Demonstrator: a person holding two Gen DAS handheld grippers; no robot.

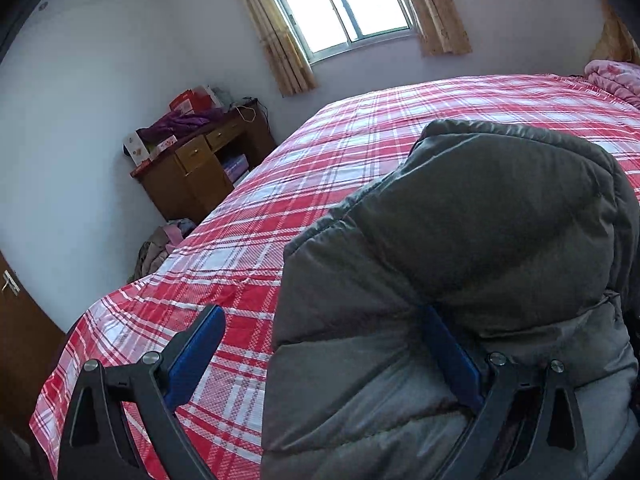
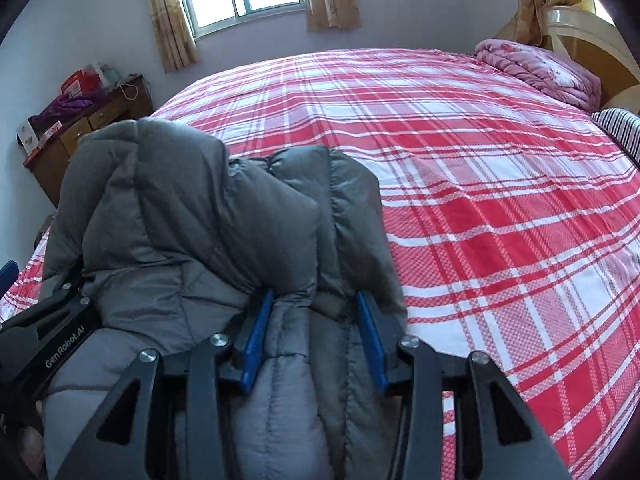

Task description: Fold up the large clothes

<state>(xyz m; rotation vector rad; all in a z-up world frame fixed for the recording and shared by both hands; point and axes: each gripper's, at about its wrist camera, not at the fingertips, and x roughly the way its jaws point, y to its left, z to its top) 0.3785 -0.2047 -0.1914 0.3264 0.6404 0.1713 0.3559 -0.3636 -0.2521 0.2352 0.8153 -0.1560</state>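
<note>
Currently the grey padded jacket (image 2: 208,216) lies bunched near the front edge of the bed (image 2: 500,200), on the red-and-white plaid sheet (image 1: 224,240), with its quilted panels heaped up in thick folds.

Left gripper (image 1: 320,356): jaws spread wide. The left blue pad (image 1: 196,356) stands free above the plaid sheet; the right blue pad is pressed against the jacket's flank, partly sunk under a fold. Jacket fabric fills only the right part of the gap. Nothing is clamped.

Right gripper (image 2: 314,340): jaws part-way closed, with a thick roll of jacket fabric filling the space between both blue pads (image 2: 256,344). Both pads touch the fabric and appear to pinch it; the fold bulges above the fingertips.

In the right wrist view the body of the left gripper shows at the lower left, against the jacket's side.

Surroundings: a window (image 1: 340,4) with tan curtains (image 1: 280,40) on the far wall; a brown wooden desk (image 1: 200,168) in the corner, cluttered with boxes and purple cloth. A folded pink quilt (image 2: 540,68) lies at the far right of the bed near the headboard (image 2: 580,28), with a striped item just beside it at the frame's edge.
</note>
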